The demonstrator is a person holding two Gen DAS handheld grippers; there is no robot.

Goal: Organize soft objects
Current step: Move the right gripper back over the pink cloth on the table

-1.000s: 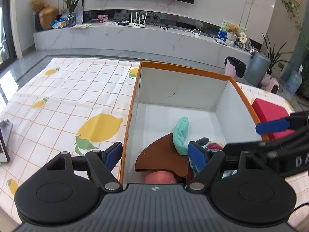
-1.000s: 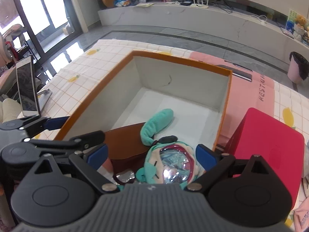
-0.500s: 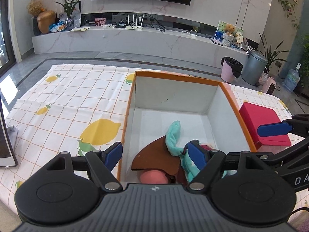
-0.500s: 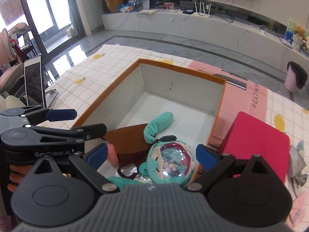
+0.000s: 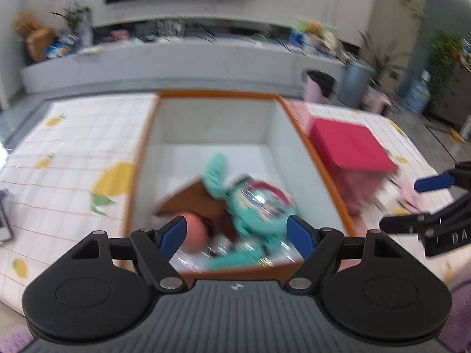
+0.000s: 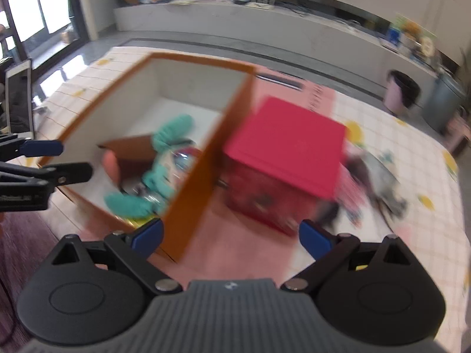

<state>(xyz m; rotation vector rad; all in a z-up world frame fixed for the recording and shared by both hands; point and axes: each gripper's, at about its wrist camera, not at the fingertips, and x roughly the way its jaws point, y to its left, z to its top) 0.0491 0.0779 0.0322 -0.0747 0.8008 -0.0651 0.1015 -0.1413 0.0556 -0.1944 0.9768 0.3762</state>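
A teal plush doll lies in the orange box with a brown soft piece and a pink round thing. My left gripper hovers open over the box's near end with nothing between its fingers. In the right wrist view the doll shows inside the box. My right gripper stands open and empty over the pink mat, between the box and a red box. Both views are motion-blurred.
A heap of grey and pink soft items lies right of the red box. A tablet stands at the far left. A lemon-print cloth covers the surface. A bin stands on the floor beyond.
Both grippers drew back from the box, leaving the doll inside. The right one swung to the right, so the red box and the soft heap now face it.
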